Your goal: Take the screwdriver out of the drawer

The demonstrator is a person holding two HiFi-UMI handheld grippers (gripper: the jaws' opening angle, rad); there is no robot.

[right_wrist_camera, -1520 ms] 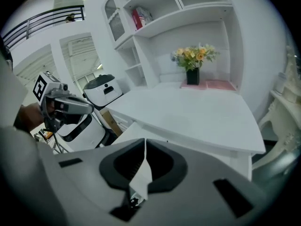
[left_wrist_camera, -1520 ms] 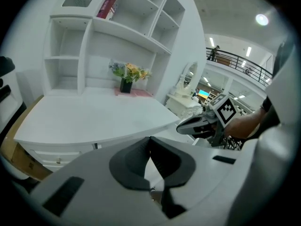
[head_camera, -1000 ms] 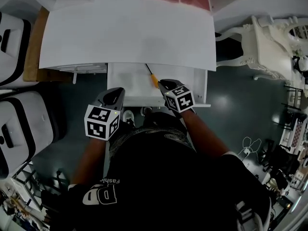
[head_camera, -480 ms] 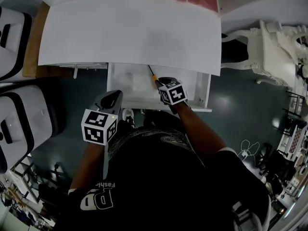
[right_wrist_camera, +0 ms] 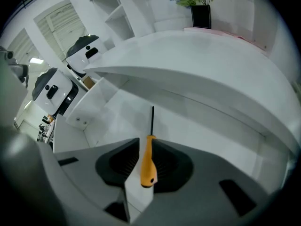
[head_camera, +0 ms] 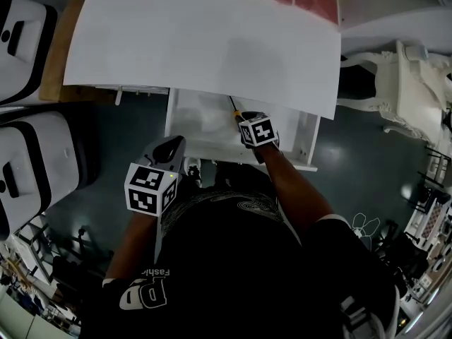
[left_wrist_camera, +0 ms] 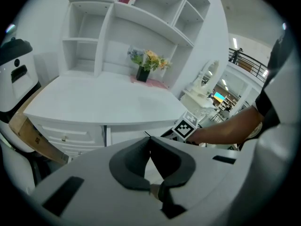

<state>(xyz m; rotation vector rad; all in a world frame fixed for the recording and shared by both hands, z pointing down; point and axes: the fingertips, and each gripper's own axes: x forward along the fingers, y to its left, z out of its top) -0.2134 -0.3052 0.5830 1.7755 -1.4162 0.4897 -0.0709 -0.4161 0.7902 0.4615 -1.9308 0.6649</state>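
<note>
White tabletop over an open drawer. Orange-handled screwdriver lies between my right fingers, which have just been spreading; left fingers are pressed together.

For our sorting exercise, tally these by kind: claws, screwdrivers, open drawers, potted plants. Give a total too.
Claws: 2, the left claw and the right claw, whose jaws have just been opening, with the screwdriver handle between them
Screwdrivers: 1
Open drawers: 1, the drawer
Potted plants: 1, the potted plant
Total: 5
</note>
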